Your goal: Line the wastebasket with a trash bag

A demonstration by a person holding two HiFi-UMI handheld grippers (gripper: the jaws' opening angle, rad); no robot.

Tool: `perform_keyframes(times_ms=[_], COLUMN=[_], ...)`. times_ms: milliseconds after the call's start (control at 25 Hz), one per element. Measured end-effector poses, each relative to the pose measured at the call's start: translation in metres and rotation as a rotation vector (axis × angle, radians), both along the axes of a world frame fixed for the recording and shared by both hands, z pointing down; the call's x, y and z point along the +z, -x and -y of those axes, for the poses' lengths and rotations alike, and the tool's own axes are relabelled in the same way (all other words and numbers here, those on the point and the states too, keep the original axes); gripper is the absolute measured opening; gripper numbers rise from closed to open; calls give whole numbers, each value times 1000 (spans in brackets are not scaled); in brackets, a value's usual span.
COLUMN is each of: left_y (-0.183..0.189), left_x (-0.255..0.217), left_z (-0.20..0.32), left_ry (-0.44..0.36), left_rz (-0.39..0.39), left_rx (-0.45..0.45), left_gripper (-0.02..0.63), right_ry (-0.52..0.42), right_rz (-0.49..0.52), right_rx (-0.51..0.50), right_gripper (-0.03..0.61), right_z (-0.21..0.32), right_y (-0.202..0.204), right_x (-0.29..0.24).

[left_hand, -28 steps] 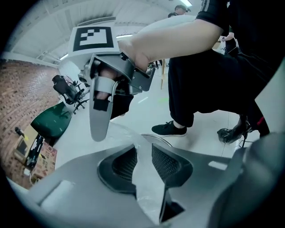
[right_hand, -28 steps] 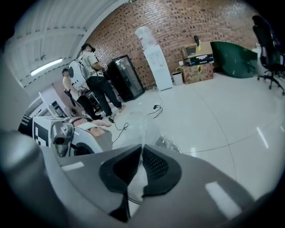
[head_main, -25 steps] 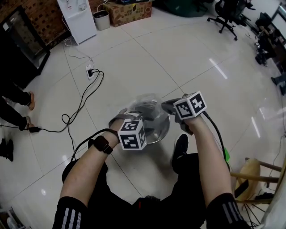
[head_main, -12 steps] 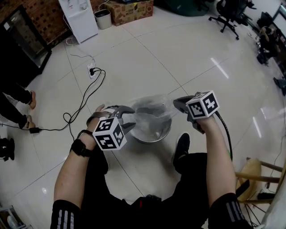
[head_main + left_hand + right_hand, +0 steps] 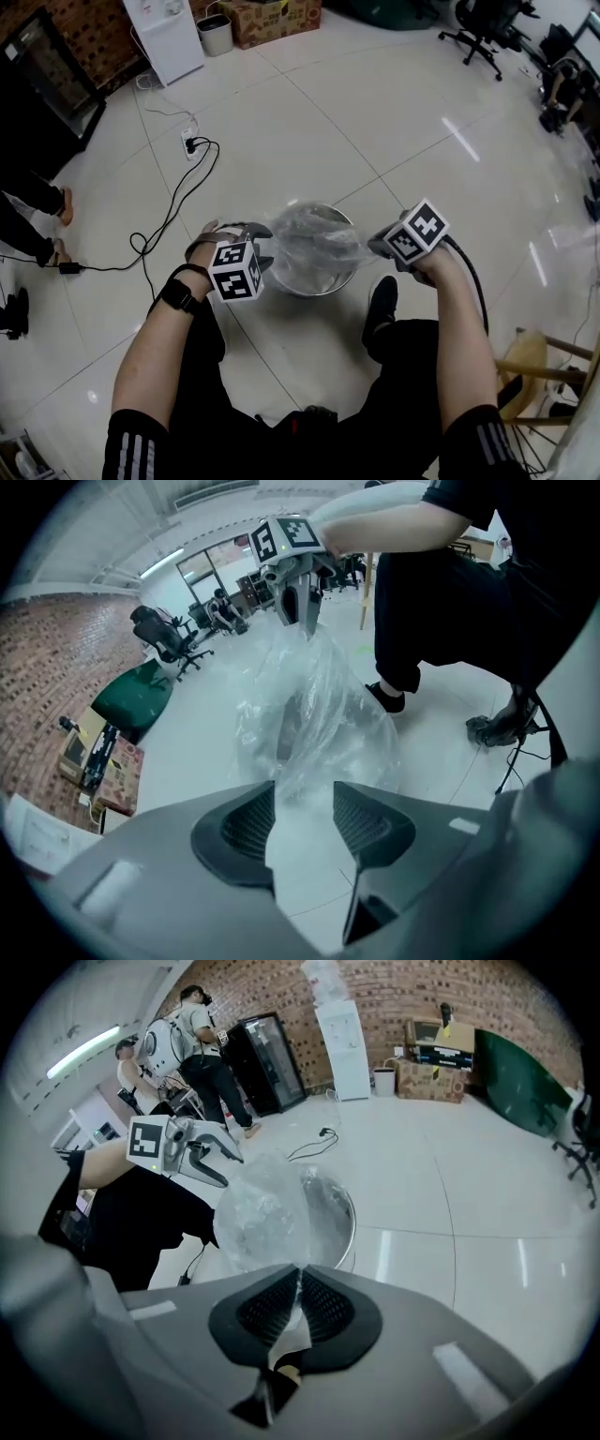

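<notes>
**A:** Wastebasket (image 5: 317,292) sits on the floor just ahead of your feet, with the trash bag (image 5: 319,246) bunched over its mouth. How's your grip?

**B:** Your right gripper (image 5: 300,1302) is clamped tight on the bag's edge. Your left gripper (image 5: 302,813) is opening, and the film lies loose between its pads, not pinched.

**A:** So which step are you on?

**B:** Spreading the bag's mouth over the rim, I'd say, and it doesn't look seated all round. Next you need a fresh pinch on the left edge, then a stretch outward and down past the rim without tearing.

**A:** And around you?

**B:** Glossy white floor tiles (image 5: 422,141), probably slippery under a light basket. A power cable (image 5: 184,202) snakes away on your left. Beyond that you've got a brick wall (image 5: 394,988), a water dispenser (image 5: 164,33) and office chairs (image 5: 478,26).
</notes>
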State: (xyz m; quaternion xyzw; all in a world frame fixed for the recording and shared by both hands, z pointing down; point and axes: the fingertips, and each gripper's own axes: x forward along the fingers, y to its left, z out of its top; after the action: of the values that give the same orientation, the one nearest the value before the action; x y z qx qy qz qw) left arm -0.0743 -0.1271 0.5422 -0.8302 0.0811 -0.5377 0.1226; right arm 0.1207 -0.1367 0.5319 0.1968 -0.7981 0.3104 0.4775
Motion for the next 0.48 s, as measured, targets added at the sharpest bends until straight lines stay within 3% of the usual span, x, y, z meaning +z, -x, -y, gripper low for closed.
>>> perform_keyframes(times_ms=[120, 240, 360, 440, 480], left_y=[-7, -17, -21, -15, -9], left_x=[9, 7, -9, -20, -22], left_z=[-15, -33, -23, -5, 3], left_ry=[44, 49, -73, -146, -170], left_rz=[10, -6, -30, -13, 19], left_rx=[34, 100, 107, 76, 67], left_gripper=[15, 5, 2, 154, 197], right_ry=[11, 18, 37, 28, 22], right_rz=[-53, -91, -92, -81, -76], right_rx=[10, 41, 47, 43, 42], right_gripper=[6, 6, 6, 6, 6], right_z=[-1, 2, -2, -1, 0], right_y=[-12, -27, -33, -34, -33], right_x=[17, 30, 33, 28, 24])
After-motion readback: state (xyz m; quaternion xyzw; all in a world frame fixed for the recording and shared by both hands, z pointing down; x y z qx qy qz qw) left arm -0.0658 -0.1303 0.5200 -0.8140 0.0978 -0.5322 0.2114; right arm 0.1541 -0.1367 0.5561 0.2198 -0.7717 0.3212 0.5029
